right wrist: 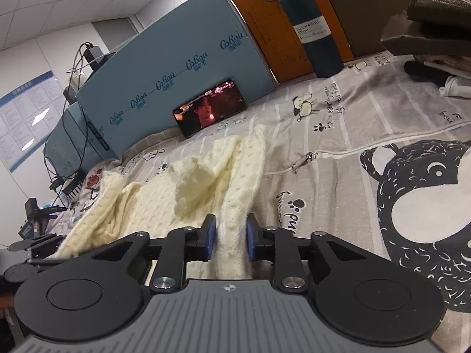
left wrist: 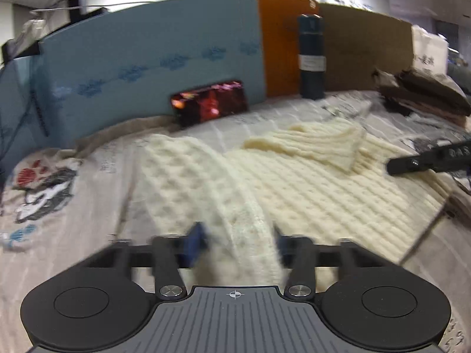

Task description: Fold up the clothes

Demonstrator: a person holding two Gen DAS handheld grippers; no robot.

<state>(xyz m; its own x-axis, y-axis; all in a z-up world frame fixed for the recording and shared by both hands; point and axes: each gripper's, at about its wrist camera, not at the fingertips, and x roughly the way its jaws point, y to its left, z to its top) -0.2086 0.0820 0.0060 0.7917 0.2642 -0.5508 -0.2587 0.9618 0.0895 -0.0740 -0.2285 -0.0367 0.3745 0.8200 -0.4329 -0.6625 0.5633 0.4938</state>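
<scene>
A cream cable-knit sweater [left wrist: 309, 182] lies spread on a printed bed sheet [left wrist: 73, 206]. My left gripper [left wrist: 240, 242] is shut on a thick fold of the sweater, which bunches between its blue pads. In the right wrist view the sweater [right wrist: 164, 200] lies ahead and to the left, with its collar folded over. My right gripper [right wrist: 231, 238] is shut on a strip of the sweater's edge. The right gripper's black finger [left wrist: 426, 158] shows at the right edge of the left wrist view.
A phone [right wrist: 210, 106] playing video leans on a blue box [right wrist: 176, 53] at the back. A dark vacuum bottle [right wrist: 312, 26] stands before an orange box [left wrist: 278, 47]. Folded dark clothes [left wrist: 424, 94] lie at the far right. Cables and chargers [right wrist: 73, 67] are at the left.
</scene>
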